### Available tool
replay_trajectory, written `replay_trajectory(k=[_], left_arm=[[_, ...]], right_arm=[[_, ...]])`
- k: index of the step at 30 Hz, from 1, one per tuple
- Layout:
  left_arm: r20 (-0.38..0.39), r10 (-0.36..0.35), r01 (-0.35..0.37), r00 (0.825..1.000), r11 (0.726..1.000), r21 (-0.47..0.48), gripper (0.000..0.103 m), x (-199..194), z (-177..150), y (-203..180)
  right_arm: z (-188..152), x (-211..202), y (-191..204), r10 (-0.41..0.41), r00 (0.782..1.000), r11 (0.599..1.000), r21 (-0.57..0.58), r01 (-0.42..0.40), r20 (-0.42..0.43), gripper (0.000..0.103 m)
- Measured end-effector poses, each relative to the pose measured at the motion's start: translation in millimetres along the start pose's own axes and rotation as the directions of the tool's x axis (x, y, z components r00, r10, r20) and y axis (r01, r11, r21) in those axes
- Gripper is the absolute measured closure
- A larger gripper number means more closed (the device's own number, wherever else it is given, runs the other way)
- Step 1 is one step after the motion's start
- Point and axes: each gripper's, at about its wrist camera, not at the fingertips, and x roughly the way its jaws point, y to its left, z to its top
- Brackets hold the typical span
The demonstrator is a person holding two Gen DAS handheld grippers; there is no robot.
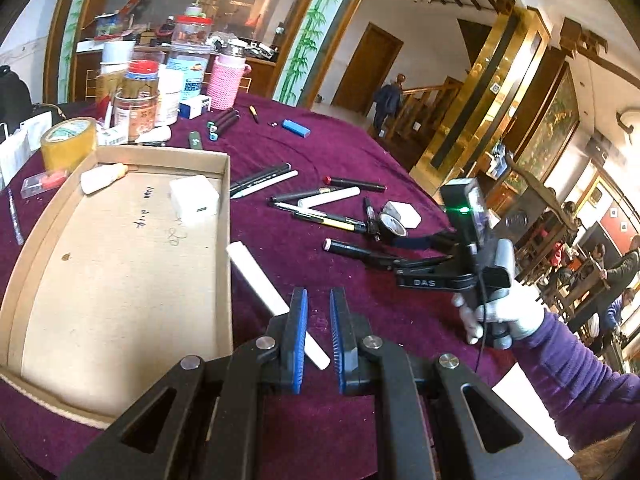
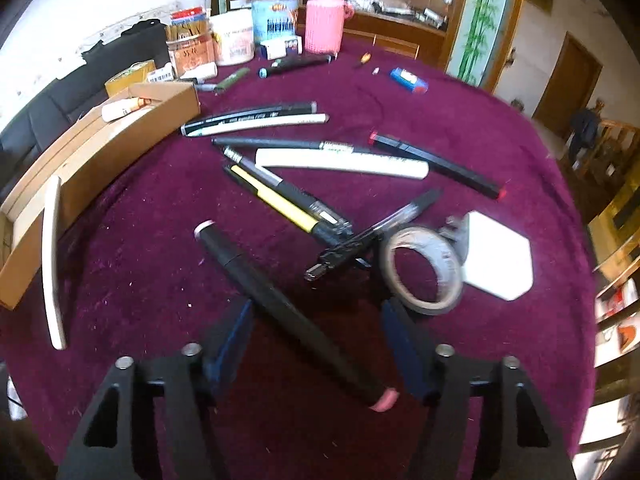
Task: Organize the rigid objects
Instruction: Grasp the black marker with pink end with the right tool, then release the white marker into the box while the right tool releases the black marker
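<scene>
The white stick (image 1: 276, 300) passes behind the left gripper (image 1: 319, 334), part hidden. Ahead of the right gripper (image 2: 316, 350), the tape ring (image 2: 420, 270) is motion-blurred.

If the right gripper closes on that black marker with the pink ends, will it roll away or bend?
The black marker looks stiff, so it probably won't bend. Its rounded barrel could roll, though the purple cloth should damp that. It lies diagonally between the right gripper's open pads, so it may twist as they close.

I see a black marker (image 2: 288, 312) with pink end caps lying diagonally on the bench, beside scattered pens (image 2: 280, 200) and a tape roll (image 2: 420, 268).
</scene>
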Motion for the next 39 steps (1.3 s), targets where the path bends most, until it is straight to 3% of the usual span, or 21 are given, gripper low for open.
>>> replay_trajectory(k=[3,10,14,17,19,20,22,25,26,27,29,30,32,33,37,38,39], left_arm=[[0.007,-0.007,0.007,1.0,1.0,-0.007,0.092,-7,-2,4],[-0.091,-0.018,0.018,0.996,1.0,-0.001,0.09,24,-5,-8],[-0.189,0.051,-0.053,0.981,0.999,-0.008,0.077,59,-8,-14],[-0.227,0.151,-0.162,0.962,0.986,-0.029,0.071,80,-6,-8],[-0.221,0.233,-0.243,0.947,0.97,-0.018,0.051,91,-1,-6],[-0.209,0.276,-0.282,0.938,0.959,0.001,0.048,98,1,-5],[-0.194,0.333,-0.326,0.923,0.943,0.07,0.048,112,4,-11],[-0.191,0.372,-0.353,0.908,0.927,0.125,0.064,120,-1,-18],[-0.176,0.372,-0.354,0.911,0.927,0.126,0.08,116,-2,-17],[-0.175,0.336,-0.324,0.925,0.941,0.098,0.103,110,-1,-13],[-0.207,0.231,-0.235,0.951,0.972,0.007,0.103,101,2,-3],[-0.202,0.216,-0.223,0.955,0.975,-0.011,0.103,95,2,0],[-0.175,0.224,-0.228,0.959,0.974,-0.003,0.103,85,1,-1],[-0.176,0.195,-0.202,0.965,0.979,-0.022,0.103,81,0,2],[-0.2,0.189,-0.201,0.961,0.979,-0.04,0.103,83,1,3],[-0.203,0.177,-0.193,0.963,0.979,-0.059,0.101,86,1,3],[-0.206,0.17,-0.191,0.964,0.978,-0.084,0.09,89,2,4]], right_arm=[[-1,-1,8,0.029,1.0,0.999,0.017,-0.028,-0.012,0.065],[1,-7,52,0.065,0.996,0.995,-0.066,-0.069,-0.052,0.067],[9,0,68,0.041,0.999,0.997,-0.059,-0.043,-0.03,0.067],[11,2,64,0.061,0.998,0.998,-0.013,-0.062,-0.026,0.069],[10,2,62,0.069,0.997,0.998,0.004,-0.069,-0.021,0.069],[10,2,63,0.069,0.997,0.998,0.007,-0.069,-0.022,0.069],[14,5,63,0.066,0.998,0.998,0.022,-0.066,-0.024,0.068],[21,10,65,0.051,0.998,0.998,0.025,-0.05,-0.025,0.065],[24,12,66,0.049,0.999,0.998,0.027,-0.048,-0.022,0.065],[25,13,67,0.049,0.999,0.998,0.028,-0.049,-0.021,0.065],[27,14,67,0.057,0.998,0.998,0.041,-0.056,-0.015,0.074],[27,13,66,0.067,0.998,0.997,0.05,-0.067,-0.009,0.087],[24,10,58,0.114,0.993,0.989,0.095,-0.114,-0.002,0.087],[23,9,55,0.137,0.991,0.983,0.12,-0.136,0.005,0.087],[15,-6,48,0.18,0.983,0.97,0.159,-0.184,0.04,0.087],[13,-11,48,0.187,0.981,0.968,0.163,-0.192,0.048,0.087],[12,-14,47,0.187,0.981,0.967,0.164,-0.193,0.054,0.087]])
